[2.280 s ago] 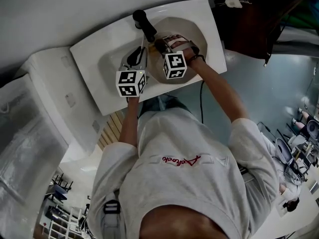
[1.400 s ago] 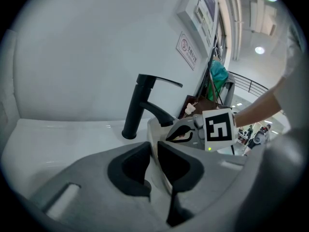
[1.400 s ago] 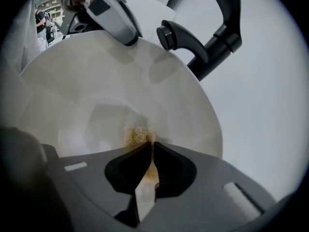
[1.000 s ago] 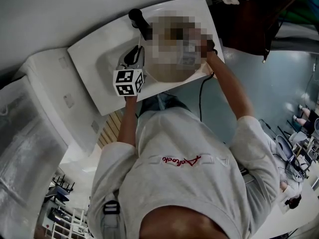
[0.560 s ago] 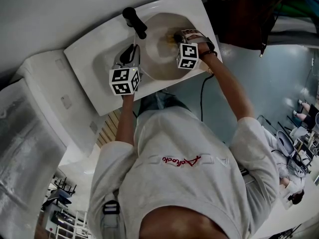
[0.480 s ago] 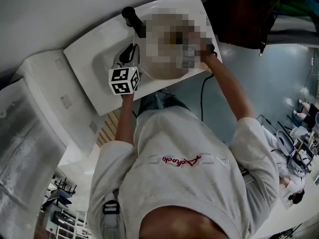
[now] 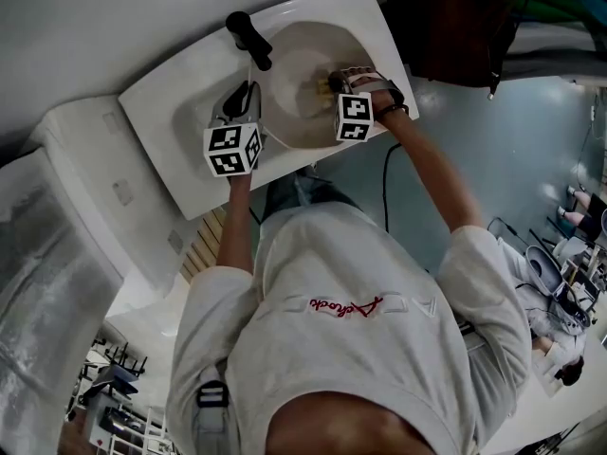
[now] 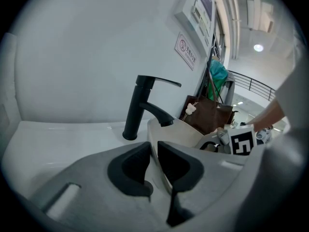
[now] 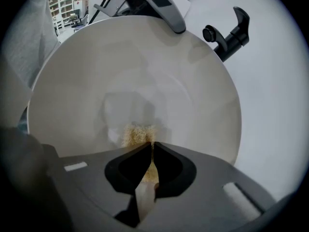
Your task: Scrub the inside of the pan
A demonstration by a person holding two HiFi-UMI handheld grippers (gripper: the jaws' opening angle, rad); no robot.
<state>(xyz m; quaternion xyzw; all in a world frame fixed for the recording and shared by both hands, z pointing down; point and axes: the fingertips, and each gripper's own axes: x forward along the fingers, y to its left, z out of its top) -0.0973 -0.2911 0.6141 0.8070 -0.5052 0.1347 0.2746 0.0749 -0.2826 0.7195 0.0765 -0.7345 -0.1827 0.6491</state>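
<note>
The pan (image 7: pixel 296 88) – a pale, cream-coloured round vessel – sits in the bowl of a white washbasin (image 7: pixel 185 79), tipped so that its open inside faces the right gripper's camera, where its smooth wall (image 9: pixel 135 76) fills most of the view. Low on that inner wall, tan bristles of a scrub brush (image 9: pixel 139 135) press against the surface, with a dull smeared patch just above them. The right gripper (image 9: pixel 150 164) has its jaws closed narrowly on the brush's pale handle, which runs down between the black pads; in the head view this gripper (image 7: pixel 340 85) reaches into the pan from the right rim, its marker cube on top. The left gripper (image 8: pixel 153 159) clamps the pan's near rim, the thin wall (image 8: pixel 176 129) standing between its two black pads with almost no gap either side; from above it (image 7: pixel 245 104) sits at the pan's left edge. A black faucet (image 7: pixel 248 38) rises from the washbasin deck just behind the pan, its spout (image 8: pixel 159 112) reaching over the rim and its lever (image 9: pixel 227 34) showing past the pan's far edge. Beyond the basin on the right hangs a brown bag (image 8: pixel 208 116), and a small sign (image 8: pixel 186 50) is fixed to the white wall above.
</note>
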